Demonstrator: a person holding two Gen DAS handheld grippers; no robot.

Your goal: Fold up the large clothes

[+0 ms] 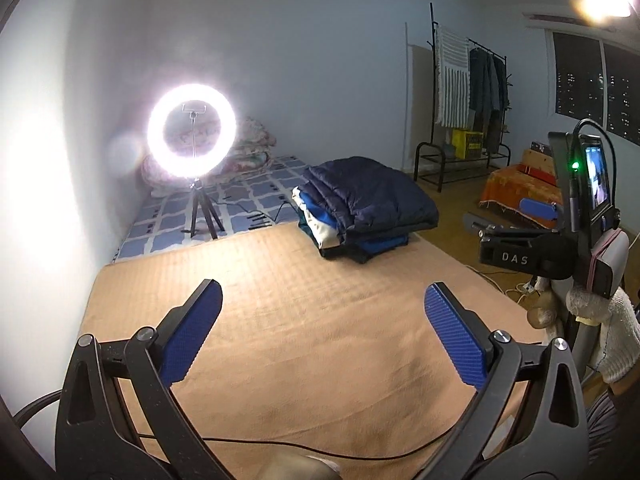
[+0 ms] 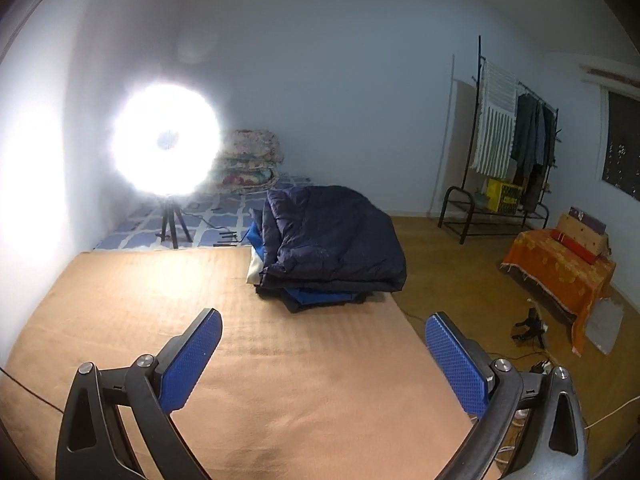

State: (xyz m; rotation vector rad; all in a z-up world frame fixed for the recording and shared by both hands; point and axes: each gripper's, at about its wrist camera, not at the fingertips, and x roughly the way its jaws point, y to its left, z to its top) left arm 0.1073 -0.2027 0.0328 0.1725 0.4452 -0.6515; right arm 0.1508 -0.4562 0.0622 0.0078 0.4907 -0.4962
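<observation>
A stack of folded clothes, topped by a dark navy quilted jacket (image 1: 372, 200) over blue and white pieces, sits at the far right corner of the tan mat (image 1: 280, 320). It also shows in the right wrist view (image 2: 332, 244), on the mat (image 2: 260, 360). My left gripper (image 1: 322, 332) is open and empty above the near part of the mat, well short of the stack. My right gripper (image 2: 324, 360) is open and empty over the mat's right side. The right gripper's body with its screen shows in the left wrist view (image 1: 560, 240).
A lit ring light on a tripod (image 1: 194, 136) stands beyond the mat on a blue patterned mattress (image 1: 240, 200), with folded floral quilts (image 2: 250, 160) behind. A clothes rack (image 2: 508, 152) and an orange-covered box (image 2: 560, 272) stand at right. Cables lie on the floor (image 2: 532, 332).
</observation>
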